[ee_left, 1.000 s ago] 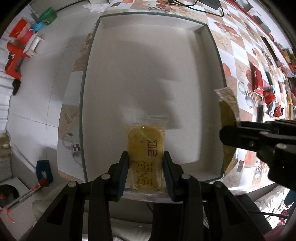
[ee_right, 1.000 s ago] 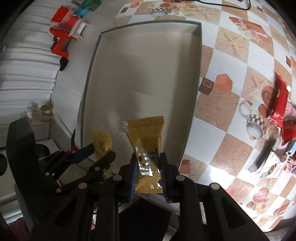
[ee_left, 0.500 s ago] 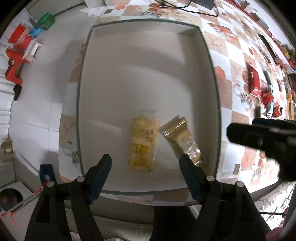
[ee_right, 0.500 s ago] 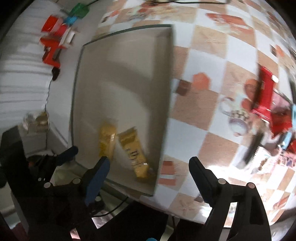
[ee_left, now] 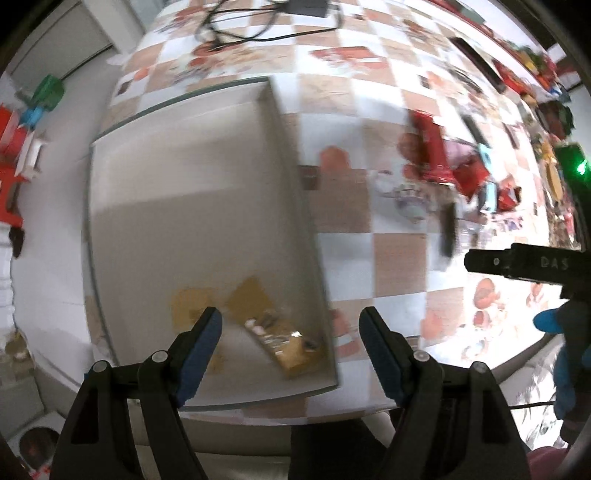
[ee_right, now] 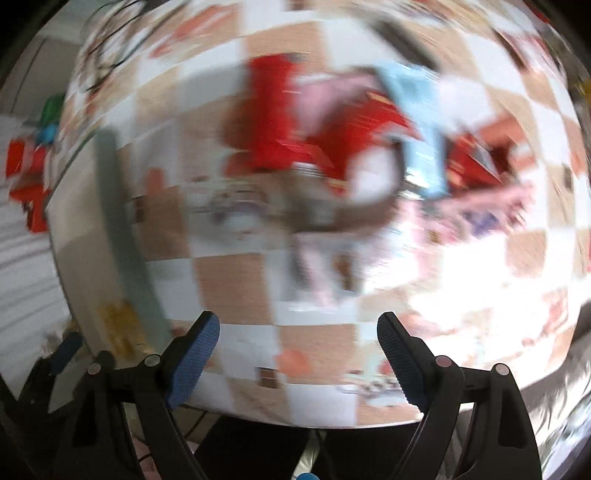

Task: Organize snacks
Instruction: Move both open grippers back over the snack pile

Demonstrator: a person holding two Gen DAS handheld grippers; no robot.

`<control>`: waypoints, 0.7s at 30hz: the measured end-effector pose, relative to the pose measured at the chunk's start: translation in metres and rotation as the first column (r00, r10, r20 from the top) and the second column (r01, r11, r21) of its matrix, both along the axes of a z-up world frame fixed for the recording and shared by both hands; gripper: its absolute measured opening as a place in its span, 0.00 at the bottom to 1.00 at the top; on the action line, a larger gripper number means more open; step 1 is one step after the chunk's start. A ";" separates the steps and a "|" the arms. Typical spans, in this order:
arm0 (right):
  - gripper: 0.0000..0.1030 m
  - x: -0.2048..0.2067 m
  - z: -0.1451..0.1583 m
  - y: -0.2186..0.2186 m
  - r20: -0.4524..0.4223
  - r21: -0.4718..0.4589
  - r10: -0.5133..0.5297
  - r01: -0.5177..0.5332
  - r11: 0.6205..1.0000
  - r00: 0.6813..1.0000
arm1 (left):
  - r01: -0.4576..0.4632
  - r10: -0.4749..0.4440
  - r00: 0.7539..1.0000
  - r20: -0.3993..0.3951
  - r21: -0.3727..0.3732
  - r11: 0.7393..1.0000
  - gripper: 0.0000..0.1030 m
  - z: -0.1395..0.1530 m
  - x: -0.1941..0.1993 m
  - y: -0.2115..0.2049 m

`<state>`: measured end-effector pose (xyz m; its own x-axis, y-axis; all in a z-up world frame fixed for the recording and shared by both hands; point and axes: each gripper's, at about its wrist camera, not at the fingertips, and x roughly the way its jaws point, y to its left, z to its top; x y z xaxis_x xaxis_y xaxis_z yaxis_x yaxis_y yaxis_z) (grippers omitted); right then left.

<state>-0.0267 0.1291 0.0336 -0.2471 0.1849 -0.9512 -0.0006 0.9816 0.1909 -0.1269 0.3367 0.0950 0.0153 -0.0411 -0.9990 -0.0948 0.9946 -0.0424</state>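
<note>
Two yellow snack packets lie loose in the near right corner of the white tray (ee_left: 184, 166): a pale one (ee_left: 188, 302) and a darker one (ee_left: 273, 332) beside it. My left gripper (ee_left: 291, 325) hangs open over that corner and the tray's right rim, holding nothing. A finger (ee_left: 517, 262) of my right gripper shows further right, over the checkered tablecloth. In the blurred right wrist view my right gripper (ee_right: 297, 325) has its jaws opening with nothing between them. A heap of red packets (ee_right: 280, 122) and a light blue packet (ee_right: 417, 129) lies ahead of it.
The tray's green rim (ee_right: 122, 229) is at the left of the right wrist view. Red and green tools (ee_left: 14, 140) lie left of the tray, and black cables (ee_left: 258, 26) lie beyond it. A dark bar (ee_left: 448, 232) rests near the snack heap (ee_left: 443, 162).
Both grippers let go of their yellow packets, which now lie in the tray. Both opened wide and moved right, the right one out over the tablecloth near the snack heap.
</note>
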 end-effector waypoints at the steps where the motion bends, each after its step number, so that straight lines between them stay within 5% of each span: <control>1: 1.00 -0.002 -0.003 -0.012 -0.006 -0.002 -0.027 0.027 1.000 1.000 | 0.019 -0.019 1.000 -0.001 -0.002 1.000 0.78 0.000 0.003 -0.009; 11: 1.00 -0.006 -0.022 -0.109 -0.057 -0.049 -0.264 0.262 0.964 0.963 | 0.103 -0.104 0.994 -0.043 -0.022 0.994 0.78 -0.010 0.019 -0.049; 21: 1.00 0.041 -0.025 -0.165 0.022 -0.066 -0.446 0.446 0.893 0.895 | 0.126 -0.125 0.989 -0.073 0.005 0.992 0.78 -0.017 0.027 -0.073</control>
